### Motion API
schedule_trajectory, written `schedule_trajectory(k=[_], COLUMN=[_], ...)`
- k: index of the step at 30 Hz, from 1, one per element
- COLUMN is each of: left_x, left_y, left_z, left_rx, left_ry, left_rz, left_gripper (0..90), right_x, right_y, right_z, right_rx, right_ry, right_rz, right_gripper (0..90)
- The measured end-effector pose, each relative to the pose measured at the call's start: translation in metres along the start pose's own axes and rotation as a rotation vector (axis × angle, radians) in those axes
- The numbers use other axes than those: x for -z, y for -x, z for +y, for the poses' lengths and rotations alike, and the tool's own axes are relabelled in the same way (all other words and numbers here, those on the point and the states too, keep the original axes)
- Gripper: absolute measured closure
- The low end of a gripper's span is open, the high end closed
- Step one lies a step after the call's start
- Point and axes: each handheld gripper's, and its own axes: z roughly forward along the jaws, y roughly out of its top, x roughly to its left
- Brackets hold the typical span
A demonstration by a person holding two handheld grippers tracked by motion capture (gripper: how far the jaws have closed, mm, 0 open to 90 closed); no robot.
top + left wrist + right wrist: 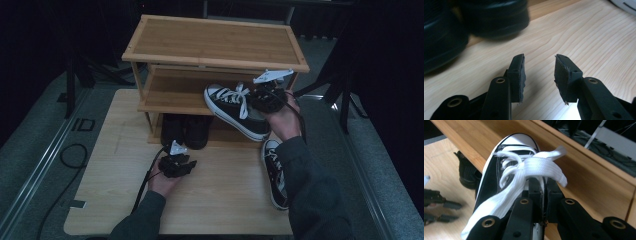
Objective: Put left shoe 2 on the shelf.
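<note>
A black sneaker with white toe cap and white laces [231, 109] hangs tilted in front of the middle shelf of the bamboo shoe rack [215, 42]. My right gripper [260, 99] is shut on it. In the right gripper view the jaws [543, 185] are pressed together on the shoe's upper edge [496, 170], and the laces drape over them. My left gripper [186, 165] hovers low over the wooden table [115, 150], just in front of a pair of black shoes [186, 131]. Its jaws [539, 72] stand open with nothing between them, and the black shoes [461, 25] lie just beyond.
The matching second sneaker [275, 175] lies on the table at the right, beside the person's right sleeve. The pair of black shoes stands under the rack's lowest shelf. A cable [72, 155] curls on the floor to the left of the table.
</note>
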Motion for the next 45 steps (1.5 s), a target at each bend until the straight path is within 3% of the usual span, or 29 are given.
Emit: schedule_trajectory(k=[9, 13, 18, 23, 26, 30, 35, 45], left_x=[-0.013, -0.018, -0.025, -0.035, -0.042, -0.052, -0.062, -0.075], left_y=[0.017, 0.020, 0.026, 0.030, 0.032, 0.035, 0.038, 0.039], left_z=[0.019, 0.025, 0.031, 0.037, 0.041, 0.047, 0.053, 0.063], left_rx=[-0.039, -0.046, -0.065, -0.063, -0.048, -0.029, -0.040, -0.038], left_ry=[0.004, 0.010, 0.001, 0.005, 0.014, 0.030, 0.030, 0.025], left_rz=[-0.018, -0.013, 0.004, 0.011, 0.021, 0.037, 0.061, 0.100], left_gripper=[60.2, 60.0, 59.8, 60.0, 60.2, 60.2, 60.4, 70.8], right_x=[-0.004, -0.008, -0.007, -0.004, -0.003, 0.001, 0.007, 0.023], right_y=[-0.001, 0.002, 0.007, 0.008, 0.008, 0.010, 0.010, 0.015], right_z=[0.001, 0.001, 0.000, 0.002, 0.001, -0.001, -0.001, -0.005], right_rx=[-0.031, -0.019, -0.040, -0.028, -0.015, -0.019, -0.018, -0.024], right_ry=[0.041, 0.015, -0.013, -0.051, -0.063, -0.052, -0.043, -0.017], right_rz=[-0.031, -0.040, 0.011, 0.023, -0.003, 0.003, 0.009, 0.028], right_gripper=[86.0, 85.8, 84.5, 80.3, 77.1, 74.1, 70.1, 67.4])
